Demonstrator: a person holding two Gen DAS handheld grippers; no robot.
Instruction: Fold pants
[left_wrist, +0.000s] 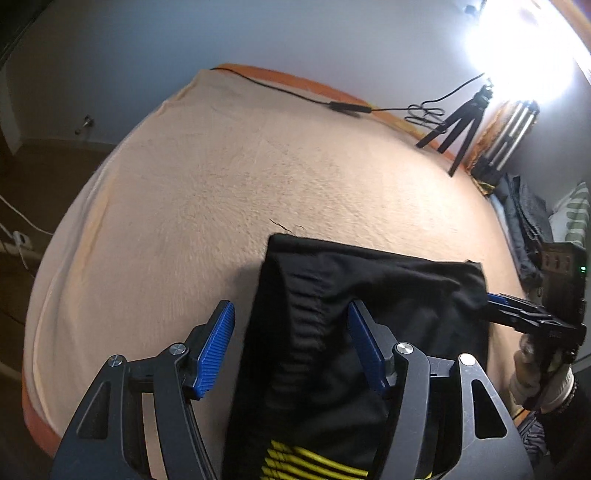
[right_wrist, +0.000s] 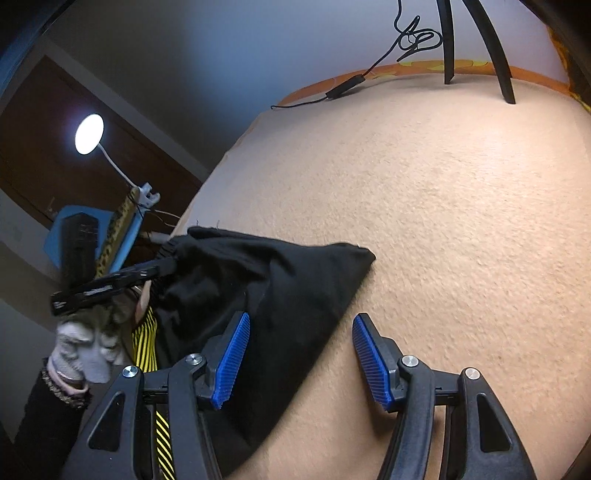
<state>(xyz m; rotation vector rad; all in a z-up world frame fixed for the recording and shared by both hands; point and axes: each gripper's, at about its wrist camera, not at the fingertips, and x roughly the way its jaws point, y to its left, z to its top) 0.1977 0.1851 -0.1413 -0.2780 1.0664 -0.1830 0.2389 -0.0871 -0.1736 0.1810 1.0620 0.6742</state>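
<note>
The black pants (left_wrist: 354, 317) with yellow stripes lie folded on the beige bed cover (left_wrist: 240, 177); they also show in the right wrist view (right_wrist: 273, 295). My left gripper (left_wrist: 291, 343) is open, its blue pads standing either side of the pants' near-left part, just above the cloth. My right gripper (right_wrist: 301, 354) is open over the pants' right edge, with one pad above the cloth and the other above the bed cover (right_wrist: 461, 240). Neither holds anything. The right gripper also shows at the pants' right edge in the left wrist view (left_wrist: 524, 314).
A small black tripod (left_wrist: 461, 129) and a cable with an inline box (left_wrist: 347, 107) sit at the bed's far edge. A bright lamp (left_wrist: 524, 40) stands far right. Dark clothes (left_wrist: 524, 218) lie off the right side. A desk lamp (right_wrist: 90, 134) stands left of the bed.
</note>
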